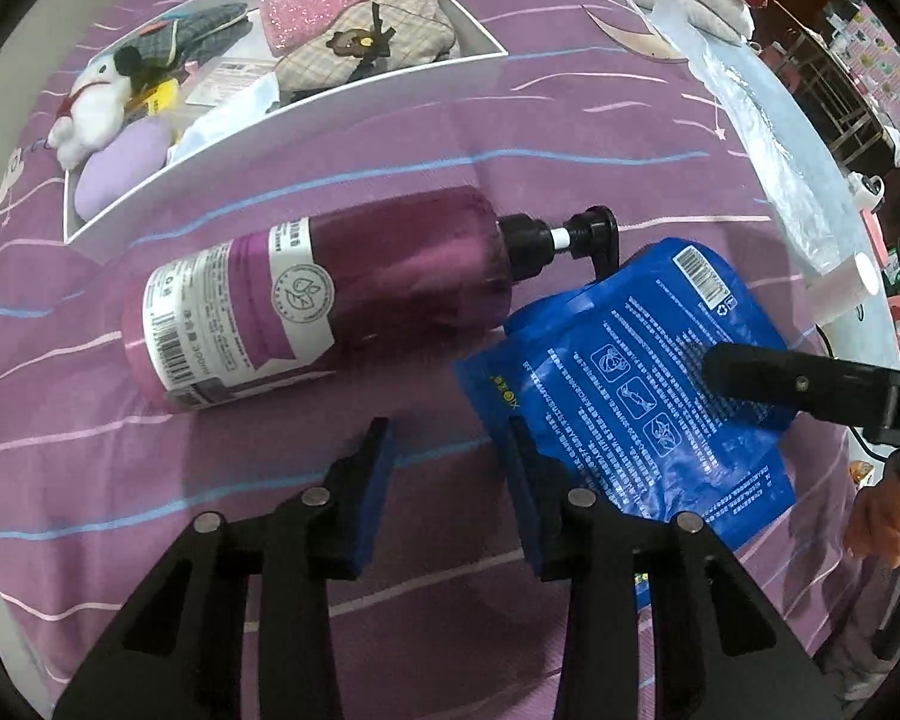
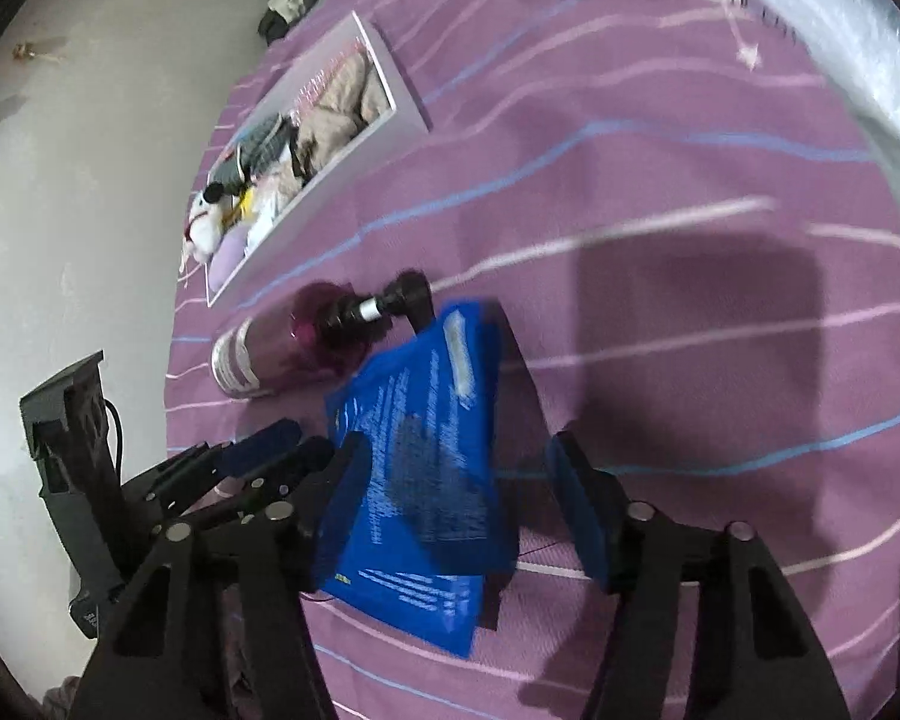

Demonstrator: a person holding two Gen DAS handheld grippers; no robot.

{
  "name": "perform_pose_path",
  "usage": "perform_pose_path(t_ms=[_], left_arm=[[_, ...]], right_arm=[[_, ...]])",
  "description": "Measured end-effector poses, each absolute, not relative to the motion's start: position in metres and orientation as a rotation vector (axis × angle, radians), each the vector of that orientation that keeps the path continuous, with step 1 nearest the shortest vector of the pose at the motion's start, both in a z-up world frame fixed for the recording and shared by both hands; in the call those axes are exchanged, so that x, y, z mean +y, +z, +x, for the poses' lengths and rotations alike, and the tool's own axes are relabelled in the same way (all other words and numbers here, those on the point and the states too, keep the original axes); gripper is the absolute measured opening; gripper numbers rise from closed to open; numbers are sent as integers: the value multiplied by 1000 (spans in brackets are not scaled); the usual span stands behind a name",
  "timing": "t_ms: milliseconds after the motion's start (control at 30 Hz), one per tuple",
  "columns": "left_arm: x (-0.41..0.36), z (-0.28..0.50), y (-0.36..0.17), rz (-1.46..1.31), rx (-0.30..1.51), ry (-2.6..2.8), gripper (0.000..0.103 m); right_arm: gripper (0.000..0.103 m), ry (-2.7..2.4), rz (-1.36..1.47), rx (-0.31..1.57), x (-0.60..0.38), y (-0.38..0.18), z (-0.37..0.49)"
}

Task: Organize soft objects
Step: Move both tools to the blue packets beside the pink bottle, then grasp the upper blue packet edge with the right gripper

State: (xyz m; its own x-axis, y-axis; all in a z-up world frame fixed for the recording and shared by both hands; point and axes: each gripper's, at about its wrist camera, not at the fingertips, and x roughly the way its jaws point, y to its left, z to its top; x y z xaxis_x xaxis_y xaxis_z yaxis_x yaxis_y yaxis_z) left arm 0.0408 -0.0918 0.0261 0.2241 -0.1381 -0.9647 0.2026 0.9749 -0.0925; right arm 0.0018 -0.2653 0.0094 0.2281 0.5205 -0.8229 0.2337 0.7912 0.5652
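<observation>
Blue pouch (image 2: 426,468) looks limp, slick, liquid-heavy; pinch its flat edge; your right gripper (image 2: 456,498) straddles it half-open, left gripper (image 1: 450,480) narrower, empty.

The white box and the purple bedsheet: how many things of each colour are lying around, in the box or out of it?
White plush toy: 1
Lilac cushion: 1
Pink glitter pouch: 1
Beige checked pouch: 1
Grey plaid item: 1
Purple pump bottle: 1
Blue refill pouch: 1
Total: 7
</observation>
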Motion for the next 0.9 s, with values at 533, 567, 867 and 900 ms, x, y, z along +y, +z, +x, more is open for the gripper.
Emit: perform_pose_path(t_ms=[533, 567, 867, 900], left_arm=[[-92, 43, 23, 60, 1328, -235, 39], [-93, 43, 23, 59, 1328, -235, 39], [-92, 43, 23, 57, 1327, -238, 39], [-91, 43, 23, 57, 1326, -239, 39]], right_arm=[[49, 293, 645, 1307, -253, 37, 3], [49, 296, 648, 1307, -253, 38, 1], [49, 335, 725, 1323, -238, 28, 7], [49, 333, 724, 1334, -234, 24, 8]])
